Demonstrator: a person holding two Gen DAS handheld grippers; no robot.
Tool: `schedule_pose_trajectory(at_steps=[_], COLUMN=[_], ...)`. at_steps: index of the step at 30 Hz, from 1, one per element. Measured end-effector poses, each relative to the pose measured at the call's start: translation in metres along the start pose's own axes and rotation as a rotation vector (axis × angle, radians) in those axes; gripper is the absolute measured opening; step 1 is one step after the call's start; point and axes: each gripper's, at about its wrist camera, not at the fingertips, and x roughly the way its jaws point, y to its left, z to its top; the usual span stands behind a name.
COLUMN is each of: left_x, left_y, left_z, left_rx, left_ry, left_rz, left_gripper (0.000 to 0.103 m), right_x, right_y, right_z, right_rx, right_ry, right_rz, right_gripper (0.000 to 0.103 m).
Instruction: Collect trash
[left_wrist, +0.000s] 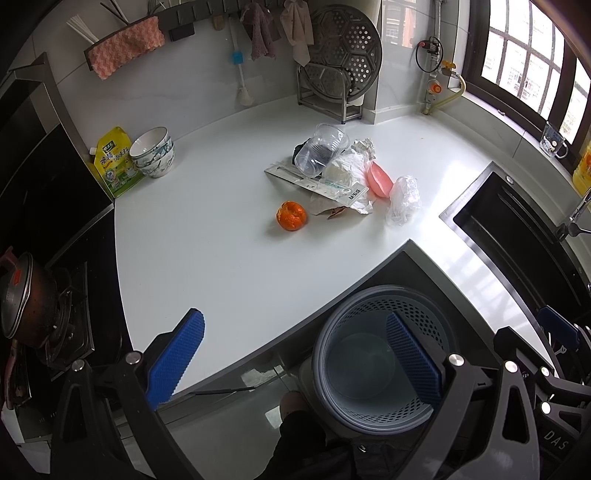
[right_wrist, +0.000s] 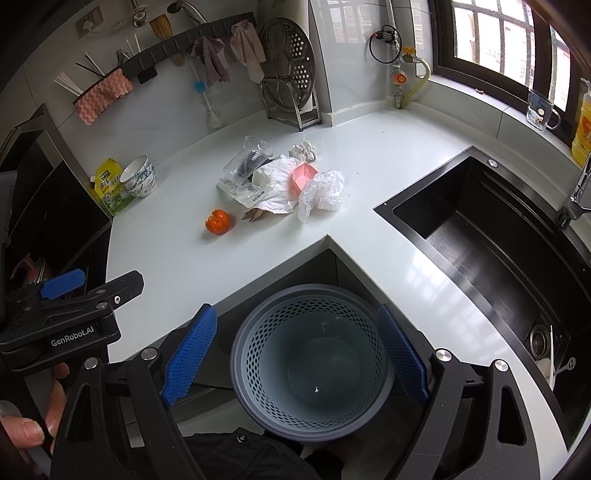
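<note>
A pile of trash lies on the white counter (left_wrist: 207, 236): an orange peel (left_wrist: 291, 215) (right_wrist: 219, 221), a clear plastic cup (left_wrist: 321, 149) (right_wrist: 248, 159), crumpled white paper (left_wrist: 347, 170) (right_wrist: 277, 184), a pink dish (left_wrist: 379, 180) (right_wrist: 303, 175), a clear plastic bag (left_wrist: 403, 199) (right_wrist: 323, 192) and a paper ball (right_wrist: 303, 150). A grey perforated bin (left_wrist: 373, 365) (right_wrist: 310, 365) stands empty on the floor in the counter's corner. My left gripper (left_wrist: 295, 354) is open over the counter's front edge, near the bin. My right gripper (right_wrist: 299, 350) is open above the bin.
A black sink (right_wrist: 491, 251) is at the right with a tap (right_wrist: 578, 195). Stacked bowls (left_wrist: 153, 151) and a yellow pouch (left_wrist: 114, 162) stand at the counter's left, by the stove and pot (left_wrist: 22, 299). A steamer rack (left_wrist: 340, 62) stands at the back wall.
</note>
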Motion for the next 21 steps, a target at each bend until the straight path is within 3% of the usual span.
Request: schedule_pose_trajectory(at_steps=[21], left_x=[-0.0056], left_y=[-0.0015], left_z=[0.0024], left_rx=[0.001], left_ry=[-0.005], left_rz=[0.000], left_gripper=[0.097], right_x=[-0.0014], right_y=[-0.0018], right_z=[0.0024], right_rx=[0.002], right_ry=[-0.003], right_rz=[0.000], right_gripper=[0.084])
